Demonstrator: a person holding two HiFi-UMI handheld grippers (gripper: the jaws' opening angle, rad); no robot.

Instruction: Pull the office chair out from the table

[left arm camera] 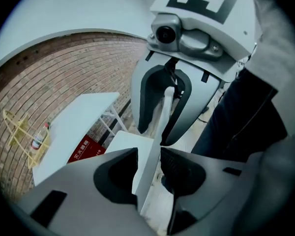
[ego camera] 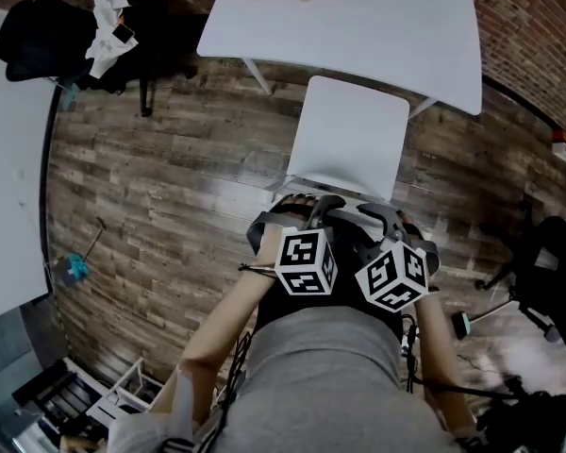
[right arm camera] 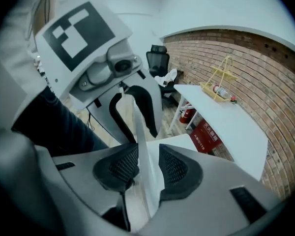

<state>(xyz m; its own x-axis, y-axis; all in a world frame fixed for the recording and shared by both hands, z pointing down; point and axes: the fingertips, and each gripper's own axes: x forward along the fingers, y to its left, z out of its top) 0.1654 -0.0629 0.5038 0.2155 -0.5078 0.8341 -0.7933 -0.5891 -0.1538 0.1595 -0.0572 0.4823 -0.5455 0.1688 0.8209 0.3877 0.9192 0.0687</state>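
Place: office-style workroom.
Walls: bare red brick wall behind the furniture.
Floor: grey-brown wood-plank floor.
Furniture: long white worktop on thin white legs, with a white chair near its edge; black office chair on a star base off to one side.
On the worktop: yellow wire basket holding a bottle.
Below the worktop: red box with white lettering, against the brick.
Clutter: heap of black clothing at the floor's edge.
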